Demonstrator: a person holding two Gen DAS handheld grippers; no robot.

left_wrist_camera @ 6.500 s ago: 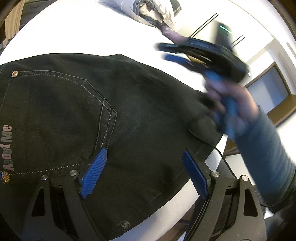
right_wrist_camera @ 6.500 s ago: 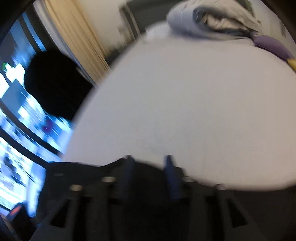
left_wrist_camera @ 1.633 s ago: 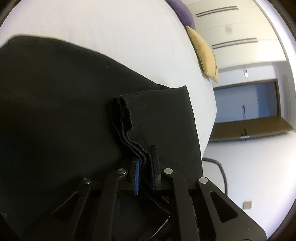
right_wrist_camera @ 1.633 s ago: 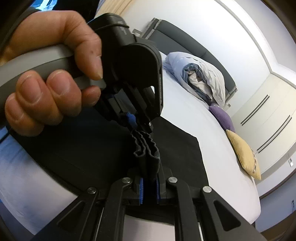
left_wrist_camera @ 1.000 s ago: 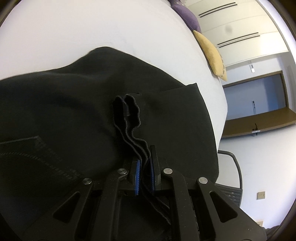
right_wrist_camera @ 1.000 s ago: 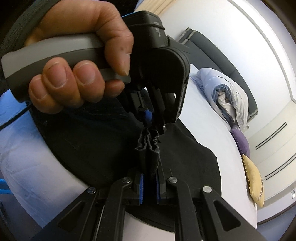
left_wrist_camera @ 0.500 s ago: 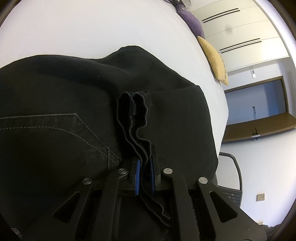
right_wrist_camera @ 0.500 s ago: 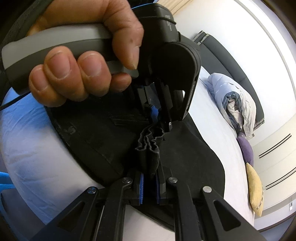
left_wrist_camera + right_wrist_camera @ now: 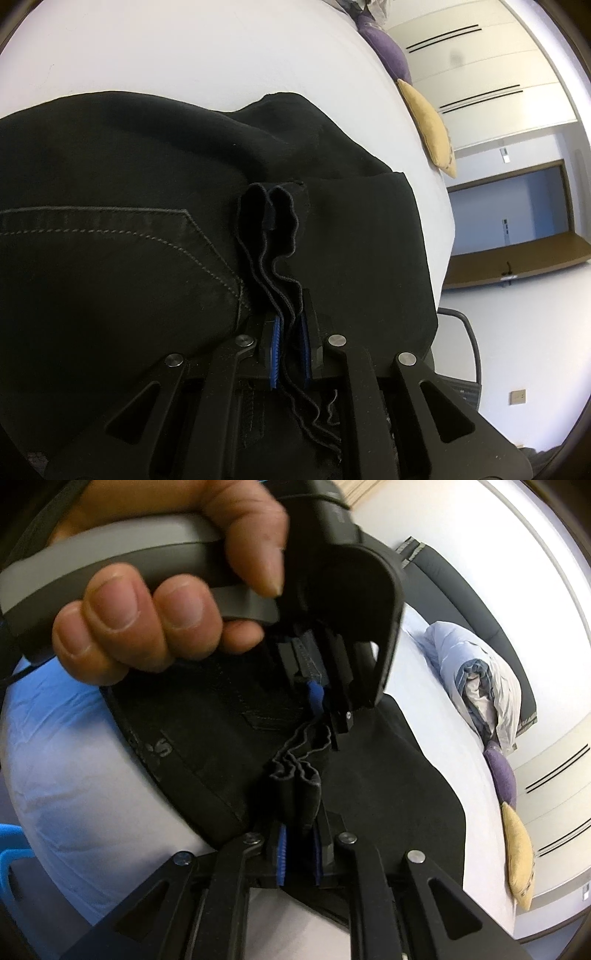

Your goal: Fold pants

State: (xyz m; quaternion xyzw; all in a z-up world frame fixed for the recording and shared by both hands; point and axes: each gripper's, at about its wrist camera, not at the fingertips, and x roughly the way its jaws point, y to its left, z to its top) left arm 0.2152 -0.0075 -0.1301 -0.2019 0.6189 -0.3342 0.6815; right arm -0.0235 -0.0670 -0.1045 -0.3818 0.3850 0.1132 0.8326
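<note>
Pants, black, are spread on the white bed, hem end doubled over the pocket. Bunched hem is pinched by the left gripper; right gripper, jaws just eased wider, hem between them. Fold-laying judged underway; next, hem to be released and flattened.

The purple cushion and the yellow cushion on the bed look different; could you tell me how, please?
The purple cushion is plump and rounded, while the yellow cushion looks flatter, with a pointed corner. The purple cushion lies next to the bundled duvet; the yellow cushion lies farther from it. Both rest along the same edge of the white bed, apart from the black pants.
</note>
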